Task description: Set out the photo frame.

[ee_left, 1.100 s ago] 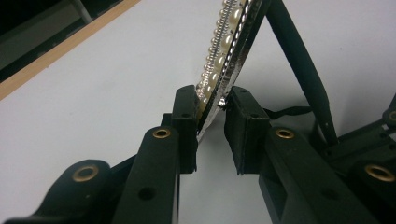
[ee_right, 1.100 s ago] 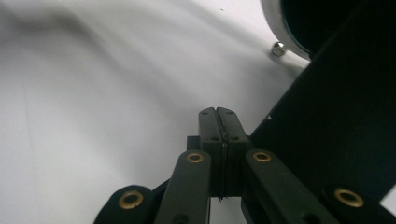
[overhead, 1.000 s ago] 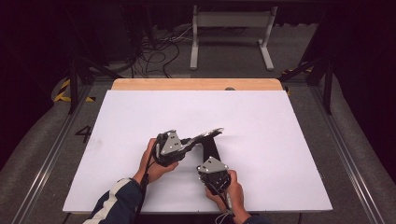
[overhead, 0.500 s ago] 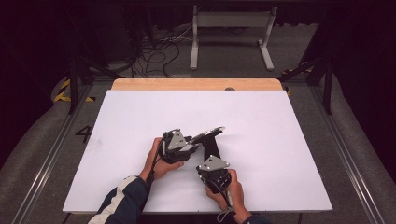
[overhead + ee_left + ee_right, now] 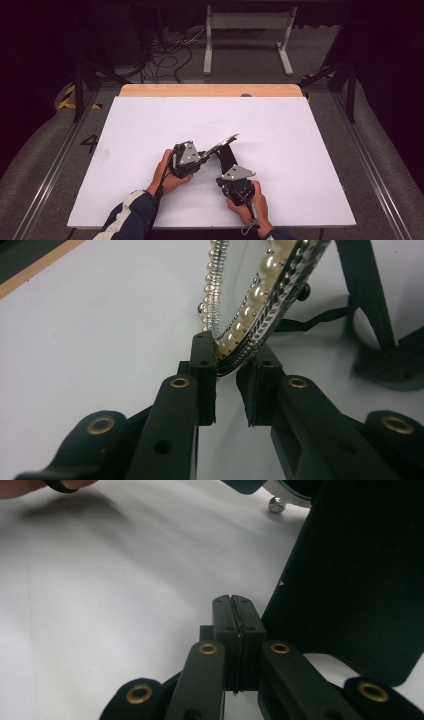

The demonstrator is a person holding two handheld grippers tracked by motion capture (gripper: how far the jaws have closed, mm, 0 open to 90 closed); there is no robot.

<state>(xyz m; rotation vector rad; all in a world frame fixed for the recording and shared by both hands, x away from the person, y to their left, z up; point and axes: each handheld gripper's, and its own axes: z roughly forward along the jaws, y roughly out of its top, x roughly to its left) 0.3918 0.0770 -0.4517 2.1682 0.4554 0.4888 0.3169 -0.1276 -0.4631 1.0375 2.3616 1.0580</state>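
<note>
At the near edge of the white surface [image 5: 150, 130], the right tongs [image 5: 231, 167] are shut tight on a thin black edge, apparently the black hinged stand [image 5: 360, 580] of a pearl-and-silver-beaded picture frame [image 5: 260, 300], likely to steady it. The right hand [image 5: 248, 202] points its tool away from the person. Just beyond, the left tongs [image 5: 227, 375] have been closing on the frame's lower rim and now pinch it, holding the frame [image 5: 220, 146] tilted above the middle of the surface; the left hand [image 5: 167, 175] angles rightward.
</note>
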